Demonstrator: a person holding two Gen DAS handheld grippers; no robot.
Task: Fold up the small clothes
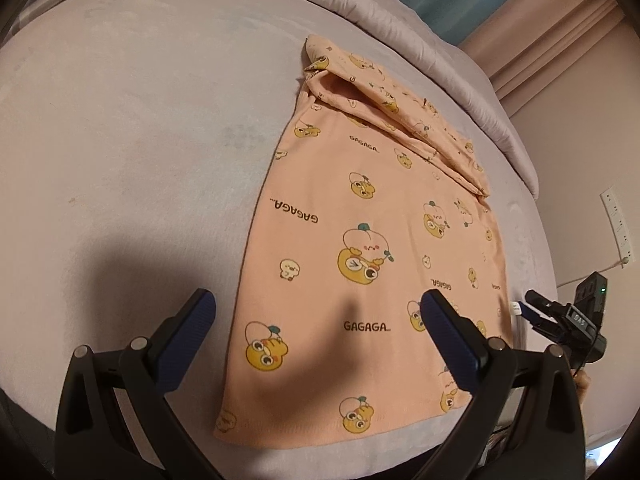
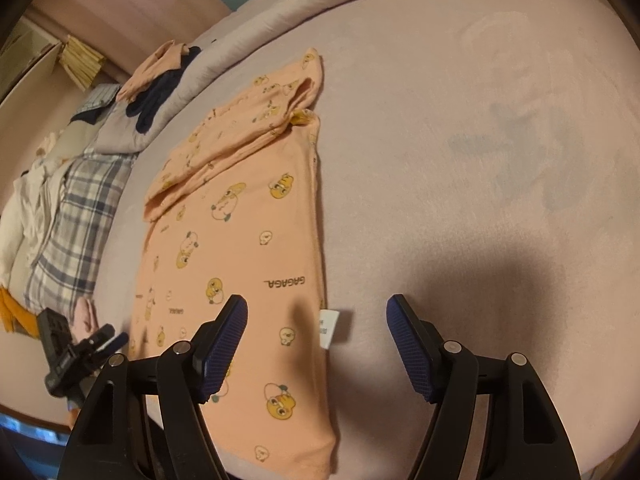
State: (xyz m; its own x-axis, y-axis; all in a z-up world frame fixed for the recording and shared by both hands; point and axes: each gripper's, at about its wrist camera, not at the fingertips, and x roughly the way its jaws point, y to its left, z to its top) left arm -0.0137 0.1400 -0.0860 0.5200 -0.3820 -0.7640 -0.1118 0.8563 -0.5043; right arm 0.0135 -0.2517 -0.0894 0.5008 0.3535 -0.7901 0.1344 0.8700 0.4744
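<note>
A peach shirt (image 1: 360, 216) printed with yellow cartoon figures and "GAGAGA" lies flat on the lavender bed sheet (image 1: 140, 140), folded lengthwise, with a sleeve folded across its far end. My left gripper (image 1: 318, 312) hovers open over the shirt's near left part and grips nothing. In the right wrist view the same shirt (image 2: 240, 220) is left of centre, with a white label (image 2: 330, 328) sticking out of its right edge. My right gripper (image 2: 318, 314) stands open above that edge and label, holding nothing. Each gripper shows in the other's view: the right gripper (image 1: 528, 306) and the left gripper (image 2: 110, 336).
A rolled lavender quilt (image 1: 400, 20) runs along the bed's far side. A plaid cloth (image 2: 76, 216), dark garments (image 2: 160, 96) and pale clothes are heaped left of the shirt. A white socket strip (image 1: 618, 224) is on the wall.
</note>
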